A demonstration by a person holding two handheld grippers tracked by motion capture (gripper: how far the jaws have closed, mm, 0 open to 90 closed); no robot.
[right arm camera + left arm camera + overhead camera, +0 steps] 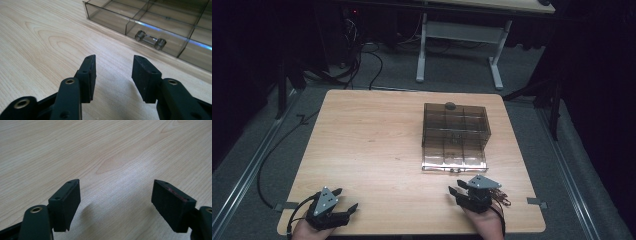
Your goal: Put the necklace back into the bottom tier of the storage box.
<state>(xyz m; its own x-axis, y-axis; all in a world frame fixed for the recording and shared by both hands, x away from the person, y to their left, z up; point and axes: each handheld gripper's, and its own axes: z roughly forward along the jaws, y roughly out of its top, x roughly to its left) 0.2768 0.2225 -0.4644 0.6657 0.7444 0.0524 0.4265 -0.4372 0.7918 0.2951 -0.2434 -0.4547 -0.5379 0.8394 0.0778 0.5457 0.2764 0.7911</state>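
Note:
A smoky clear plastic drawer box stands right of the table's middle, and its bottom drawer is pulled out toward me. In the right gripper view that drawer shows divided compartments and a clear handle. My right gripper rests near the front edge just below the drawer, open with nothing between its jaws. At the front left corner my left gripper is open wide over bare wood.
A small dark thing sits on top of the box at its far edge. A small brownish item, too small to identify, lies beside my right hand. The wooden table is bare on its left half.

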